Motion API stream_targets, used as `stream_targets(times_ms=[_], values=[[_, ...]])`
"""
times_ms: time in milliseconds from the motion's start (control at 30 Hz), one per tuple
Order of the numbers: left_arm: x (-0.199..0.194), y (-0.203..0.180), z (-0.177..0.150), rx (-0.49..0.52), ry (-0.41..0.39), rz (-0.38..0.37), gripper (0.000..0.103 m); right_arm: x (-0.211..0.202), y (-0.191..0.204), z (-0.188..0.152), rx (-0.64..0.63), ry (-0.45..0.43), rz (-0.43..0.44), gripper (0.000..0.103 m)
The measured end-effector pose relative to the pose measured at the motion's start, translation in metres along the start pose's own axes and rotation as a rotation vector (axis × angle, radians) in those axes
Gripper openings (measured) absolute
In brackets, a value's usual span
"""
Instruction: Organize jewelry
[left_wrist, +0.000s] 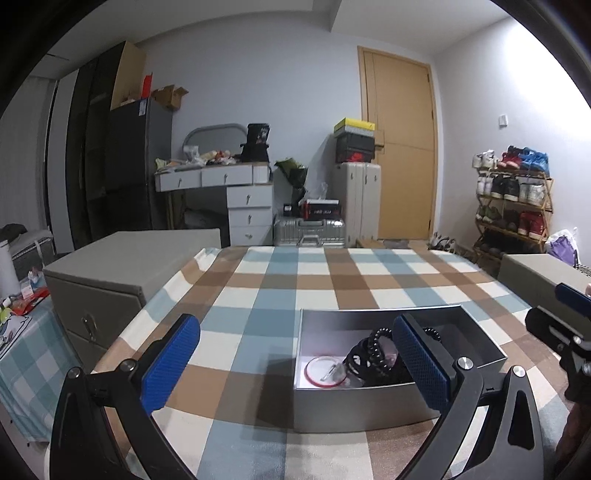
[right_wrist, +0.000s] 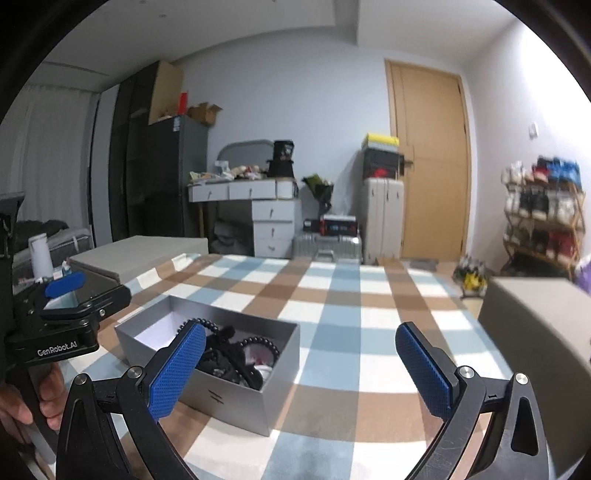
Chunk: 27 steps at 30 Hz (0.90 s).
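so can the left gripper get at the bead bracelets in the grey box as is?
Probably yes. The grey box has no lid, the left gripper is open right above its near wall, and the bead bracelets lie on top of the pile. The right gripper is off to the side.

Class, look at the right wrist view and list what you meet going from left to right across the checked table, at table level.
Left tongs → grey cabinet on the left → open silver box of dark bead jewelry → bare checked tablecloth → grey cabinet on the right.
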<state>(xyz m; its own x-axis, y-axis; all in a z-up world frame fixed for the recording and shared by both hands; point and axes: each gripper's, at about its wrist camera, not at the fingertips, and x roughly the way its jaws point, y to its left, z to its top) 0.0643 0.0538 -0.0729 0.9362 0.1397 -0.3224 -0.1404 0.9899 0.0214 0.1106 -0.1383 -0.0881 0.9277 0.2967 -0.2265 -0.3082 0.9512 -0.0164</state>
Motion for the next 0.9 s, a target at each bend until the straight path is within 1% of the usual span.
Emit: stream_targets(times_ms=[100,200,300,433,900], values=[[-0.006,-0.004,-0.001,0.018,-0.014,-0.007,0.102,0.0,-0.005,-0.001,0.024,0.019,-0.006,0.103],[-0.007,-0.004,0.0,0.015,-0.016,-0.017,0.102,0.001,0.0,0.0,-0.001,0.023,0.004,0.103],[-0.01,-0.004,0.001,0.01,-0.019,-0.015,0.102,-0.002,0.008,0.0,-0.038,0.01,0.019,0.103],[-0.007,-0.004,0.001,0.009,-0.018,-0.013,0.102,-0.005,0.001,0.0,-0.005,-0.002,0.023,0.103],[-0.004,-0.005,0.002,0.011,-0.014,-0.012,0.102,-0.003,0.003,0.002,-0.015,-0.004,0.027,0.103]])
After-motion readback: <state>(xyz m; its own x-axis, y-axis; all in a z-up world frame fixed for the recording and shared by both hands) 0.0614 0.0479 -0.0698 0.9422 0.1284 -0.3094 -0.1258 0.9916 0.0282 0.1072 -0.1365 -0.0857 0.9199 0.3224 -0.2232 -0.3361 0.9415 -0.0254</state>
